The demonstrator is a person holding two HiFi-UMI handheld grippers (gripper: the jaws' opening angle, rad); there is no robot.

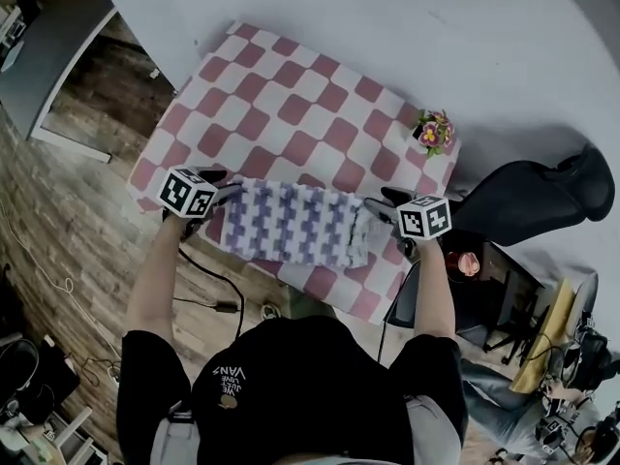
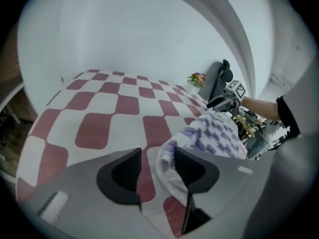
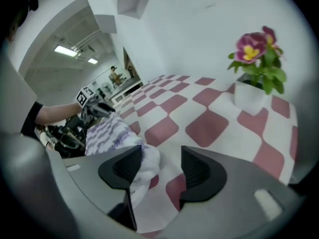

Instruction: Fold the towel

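head view: a white towel with a purple block pattern (image 1: pixel 295 223) lies as a long band along the near edge of the tabletop, which is covered in a red-and-white checked cloth (image 1: pixel 291 105). the left hand-held gripper (image 1: pixel 225 194) sits at the band's left end and the right hand-held gripper (image 1: pixel 380 207) at its right end. gripper views: both pairs of jaws stand spread. a bunched towel end lies in each gap against the inner jaw, unpinched. a small white pot of pink and yellow flowers (image 1: pixel 433 131) stands at the far right corner, well apart from the towel.
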